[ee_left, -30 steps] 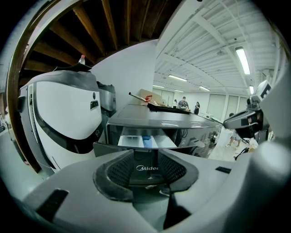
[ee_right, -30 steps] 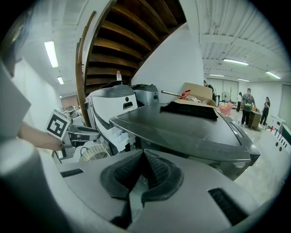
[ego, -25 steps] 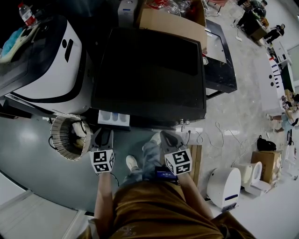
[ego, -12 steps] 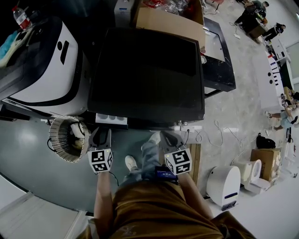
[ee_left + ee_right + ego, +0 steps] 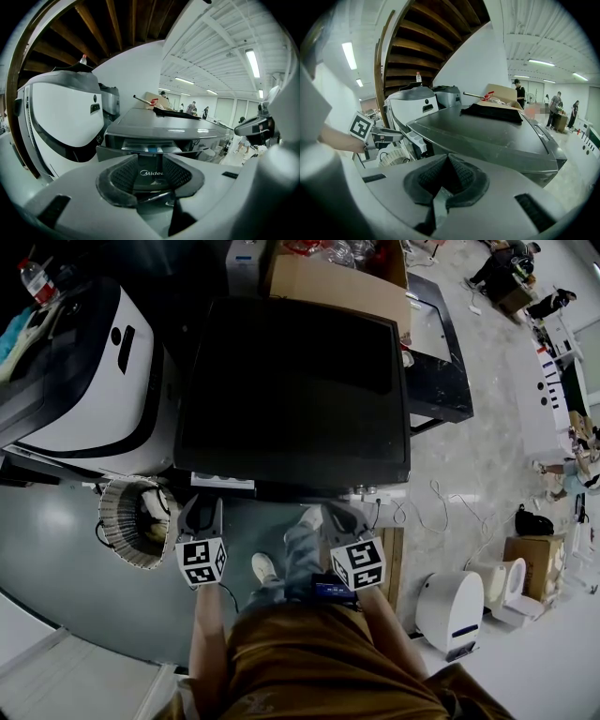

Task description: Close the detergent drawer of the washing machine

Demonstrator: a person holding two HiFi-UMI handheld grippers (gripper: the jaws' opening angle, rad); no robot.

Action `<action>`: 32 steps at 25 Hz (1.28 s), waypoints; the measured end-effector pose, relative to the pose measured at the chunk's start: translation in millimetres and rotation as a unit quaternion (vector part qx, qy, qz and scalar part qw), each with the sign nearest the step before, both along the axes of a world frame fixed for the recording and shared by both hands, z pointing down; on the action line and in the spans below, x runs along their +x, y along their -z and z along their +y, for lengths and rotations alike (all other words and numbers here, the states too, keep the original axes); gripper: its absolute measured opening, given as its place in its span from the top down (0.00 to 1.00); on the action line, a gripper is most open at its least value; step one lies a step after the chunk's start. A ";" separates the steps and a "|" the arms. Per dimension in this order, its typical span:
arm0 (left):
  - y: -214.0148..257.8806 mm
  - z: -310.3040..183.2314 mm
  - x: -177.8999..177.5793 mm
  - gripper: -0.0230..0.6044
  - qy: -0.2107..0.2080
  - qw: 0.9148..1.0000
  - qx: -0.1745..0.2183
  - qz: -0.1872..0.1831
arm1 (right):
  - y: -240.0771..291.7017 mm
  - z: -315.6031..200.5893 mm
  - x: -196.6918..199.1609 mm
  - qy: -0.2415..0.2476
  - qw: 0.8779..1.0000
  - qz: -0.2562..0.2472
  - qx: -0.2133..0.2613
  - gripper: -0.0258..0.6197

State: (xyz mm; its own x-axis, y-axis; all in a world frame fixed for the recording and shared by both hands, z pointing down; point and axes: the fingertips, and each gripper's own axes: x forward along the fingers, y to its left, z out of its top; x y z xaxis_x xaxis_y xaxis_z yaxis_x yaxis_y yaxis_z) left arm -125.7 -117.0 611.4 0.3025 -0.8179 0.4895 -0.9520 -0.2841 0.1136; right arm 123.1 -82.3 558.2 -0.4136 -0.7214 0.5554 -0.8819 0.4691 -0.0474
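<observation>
The dark grey washing machine [image 5: 295,390] fills the middle of the head view. Its detergent drawer [image 5: 222,481] sticks out a short way at the front left corner. My left gripper [image 5: 203,505] is open, fingertips right at the drawer front. In the left gripper view the drawer front with its logo [image 5: 151,173] shows between the spread pads [image 5: 119,178], and the light compartments [image 5: 151,148] show above. My right gripper [image 5: 339,514] hangs shut and holds nothing before the machine's front right. The right gripper view shows the drawer [image 5: 415,140] and the left gripper [image 5: 389,136].
A white machine [image 5: 94,371] stands left of the washer, with a woven basket [image 5: 131,517] on the floor below it. A cardboard box [image 5: 342,282] sits behind. My shoes [image 5: 264,566] are close to the washer. A small white appliance [image 5: 455,610] stands at right.
The drawer has slid further into the machine, and my left gripper has followed it forward. The right gripper has stayed in place.
</observation>
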 end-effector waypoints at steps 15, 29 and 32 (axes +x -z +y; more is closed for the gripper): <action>-0.3 -10.5 1.9 0.69 -0.005 1.000 -0.001 0.003 | -3.1 -6.6 -3.2 0.004 1.000 0.002 -0.006 0.94; -0.4 -22.8 2.5 0.69 -0.003 1.000 0.002 0.006 | -7.6 -12.3 1.3 -0.001 1.000 0.002 -0.012 0.94; -0.9 -26.8 2.8 0.69 -0.003 1.000 0.002 0.005 | -9.5 -12.4 3.1 -0.003 1.000 0.002 -0.014 0.94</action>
State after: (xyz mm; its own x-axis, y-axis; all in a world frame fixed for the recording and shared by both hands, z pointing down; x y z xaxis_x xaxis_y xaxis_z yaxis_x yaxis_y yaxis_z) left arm -122.8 -143.8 612.3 0.3132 -0.8178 0.4827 -0.9488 -0.2910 0.1226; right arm 126.2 -94.8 567.7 -0.4075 -0.7077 0.5772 -0.8845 0.4630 -0.0568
